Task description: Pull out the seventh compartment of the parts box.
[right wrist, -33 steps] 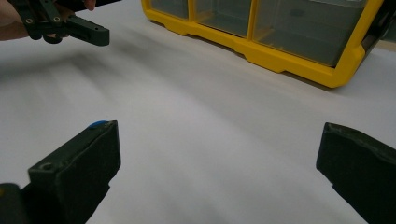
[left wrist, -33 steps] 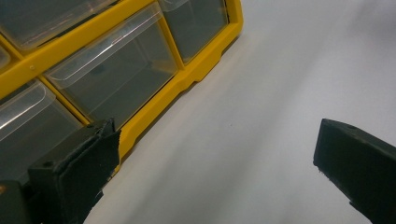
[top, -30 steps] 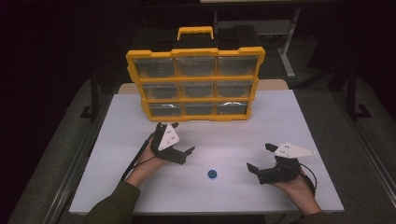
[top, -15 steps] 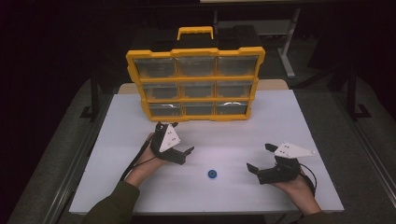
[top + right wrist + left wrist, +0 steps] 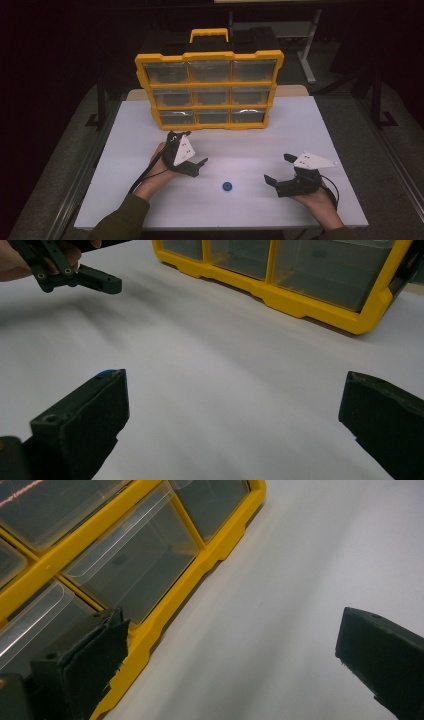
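A yellow organizer point(image 5: 210, 90) with clear drawers stands upright at the back of the white table point(image 5: 325, 130). My left gripper point(image 5: 189, 148) hovers open just in front of its bottom row, tilted, with nothing between its jaws. In the left gripper view the open left gripper point(image 5: 235, 650) faces the organizer's yellow frame point(image 5: 165, 605) and a clear lower drawer point(image 5: 135, 560). A small blue disc point(image 5: 227, 186) lies on the table between the hands. My right gripper point(image 5: 277, 168) rests open to the right of the disc. In the right gripper view the blue disc point(image 5: 104, 373) peeks over the left jaw.
The right gripper view shows the other hand's gripper point(image 5: 75, 272) at top left and the organizer point(image 5: 300, 295) at the top. Dark floor and table legs surround the table. The table's front edge point(image 5: 210, 226) runs just ahead of the forearms.
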